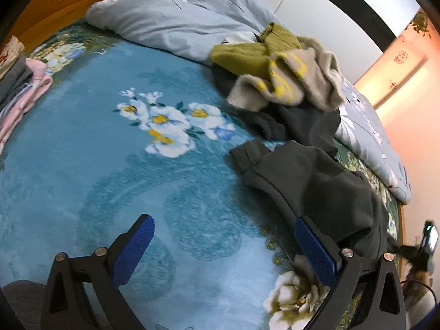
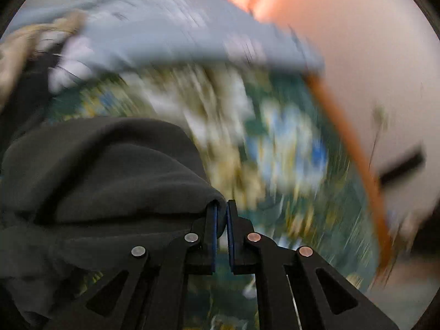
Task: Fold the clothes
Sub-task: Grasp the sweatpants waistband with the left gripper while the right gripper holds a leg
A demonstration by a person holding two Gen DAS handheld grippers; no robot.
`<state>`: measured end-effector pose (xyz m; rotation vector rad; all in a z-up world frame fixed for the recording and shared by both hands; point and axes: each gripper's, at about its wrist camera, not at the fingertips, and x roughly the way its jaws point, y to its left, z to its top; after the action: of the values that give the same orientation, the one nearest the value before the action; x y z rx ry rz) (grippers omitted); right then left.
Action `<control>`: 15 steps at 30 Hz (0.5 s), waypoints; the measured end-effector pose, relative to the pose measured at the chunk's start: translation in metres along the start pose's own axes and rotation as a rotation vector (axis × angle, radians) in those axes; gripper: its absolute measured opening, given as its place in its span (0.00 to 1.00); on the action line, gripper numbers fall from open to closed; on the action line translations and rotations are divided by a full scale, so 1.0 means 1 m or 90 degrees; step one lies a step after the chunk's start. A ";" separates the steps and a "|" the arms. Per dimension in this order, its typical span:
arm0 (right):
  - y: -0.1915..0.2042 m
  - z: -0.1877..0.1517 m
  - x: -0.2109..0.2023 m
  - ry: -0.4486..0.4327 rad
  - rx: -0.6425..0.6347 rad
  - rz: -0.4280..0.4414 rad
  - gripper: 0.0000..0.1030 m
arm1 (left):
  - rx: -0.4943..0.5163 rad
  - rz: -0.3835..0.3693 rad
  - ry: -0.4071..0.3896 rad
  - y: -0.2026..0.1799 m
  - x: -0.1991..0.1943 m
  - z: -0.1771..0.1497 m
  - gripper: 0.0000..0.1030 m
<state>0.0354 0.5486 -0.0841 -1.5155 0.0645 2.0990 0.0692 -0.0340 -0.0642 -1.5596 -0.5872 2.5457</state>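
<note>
A dark grey garment (image 1: 310,181) lies on the right side of the teal floral bedspread (image 1: 96,165), its ribbed cuff pointing left. My left gripper (image 1: 222,236) is open and empty, low over the bedspread, its right finger at the garment's near edge. In the right wrist view my right gripper (image 2: 221,211) is shut on a fold of the same dark grey garment (image 2: 104,170), which drapes off to the left. The background there is blurred by motion. The other gripper (image 1: 426,244) shows at the far right edge of the left wrist view.
A heap of unfolded clothes, olive (image 1: 247,52) and beige with yellow (image 1: 291,82), sits behind the garment. A pale blue quilt (image 1: 170,24) lies along the back. Folded pink and grey clothes (image 1: 19,88) are stacked at the left edge. The wooden bed frame (image 2: 354,148) borders the right.
</note>
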 end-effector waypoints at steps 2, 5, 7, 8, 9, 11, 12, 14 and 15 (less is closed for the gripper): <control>-0.007 -0.015 0.014 0.034 0.033 0.019 0.06 | -0.016 -0.002 0.000 0.002 0.004 0.001 1.00; 0.008 -0.013 -0.004 0.010 -0.013 0.012 0.08 | -0.040 -0.004 0.001 0.006 0.010 0.001 1.00; 0.016 -0.011 -0.032 -0.024 -0.053 0.033 0.26 | -0.056 -0.006 0.001 0.008 0.014 0.002 1.00; 0.022 -0.010 -0.050 -0.045 -0.073 0.054 0.50 | -0.063 -0.007 0.001 0.009 0.017 0.002 1.00; 0.027 -0.010 -0.067 -0.067 -0.093 0.075 0.60 | -0.076 -0.008 0.001 0.012 0.019 0.002 1.00; 0.052 -0.019 -0.116 -0.163 -0.167 0.085 0.61 | -0.115 -0.016 -0.001 0.021 0.023 -0.001 1.00; 0.070 -0.024 -0.132 -0.197 -0.208 0.102 0.62 | -0.124 -0.020 -0.002 0.025 0.024 -0.003 1.00; 0.114 -0.035 -0.153 -0.229 -0.292 0.173 0.67 | -0.142 -0.029 -0.008 0.031 0.022 -0.004 1.00; 0.140 -0.041 -0.159 -0.225 -0.336 0.228 0.68 | -0.151 -0.034 -0.014 0.035 0.020 -0.004 1.00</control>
<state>0.0418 0.3522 0.0052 -1.4592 -0.4069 2.8048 0.0673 -0.0593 -0.0954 -1.5622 -0.9512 2.5333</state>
